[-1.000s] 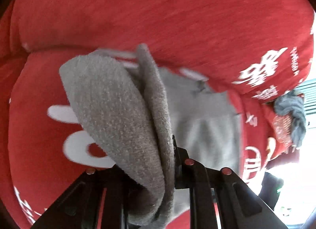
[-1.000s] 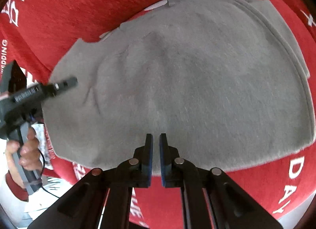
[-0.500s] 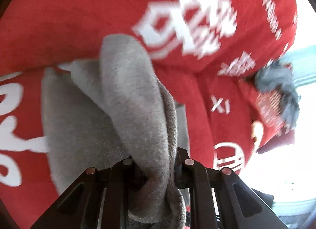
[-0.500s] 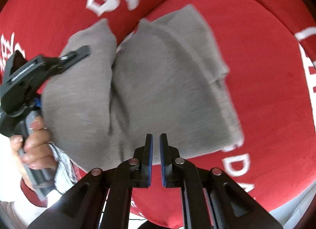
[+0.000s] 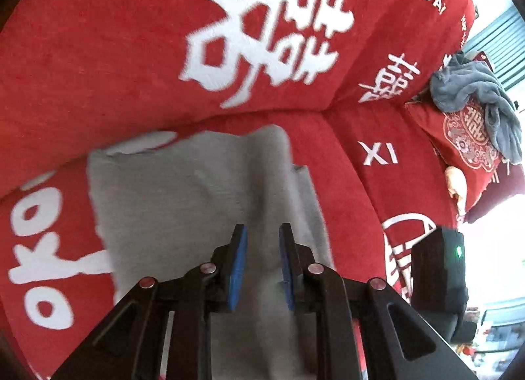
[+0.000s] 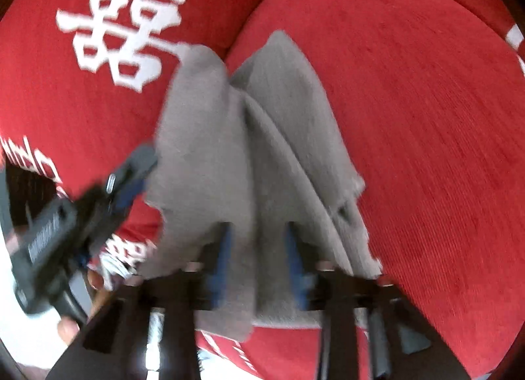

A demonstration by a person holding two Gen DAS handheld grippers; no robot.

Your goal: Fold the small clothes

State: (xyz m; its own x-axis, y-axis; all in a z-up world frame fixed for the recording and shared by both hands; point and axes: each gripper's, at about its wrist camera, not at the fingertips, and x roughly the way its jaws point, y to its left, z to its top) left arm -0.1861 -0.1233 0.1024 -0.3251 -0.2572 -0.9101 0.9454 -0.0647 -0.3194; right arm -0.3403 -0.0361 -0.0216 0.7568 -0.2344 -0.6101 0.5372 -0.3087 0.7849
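From your left wrist view, your left gripper (image 5: 259, 242) has just been opening: its blue pads stand apart with grey cloth showing behind the gap, nothing pinched. The grey garment (image 5: 183, 202) lies folded on the red sofa seat (image 5: 347, 163), directly under and ahead of the jaws, its long axis running from near to far toward the red backrest (image 5: 131, 52). A blue-grey cloth (image 5: 475, 94) sits well apart at far right.

From your right wrist view, blurred, your right gripper (image 6: 257, 248) has likewise just been parting its jaws; they straddle the near end of the grey garment (image 6: 249, 137) without pressing it. The left gripper (image 6: 131, 173) sits at the garment's left edge. The long axis runs straight away from you, so I judge the next fold goes near end to far end, either hand equally close
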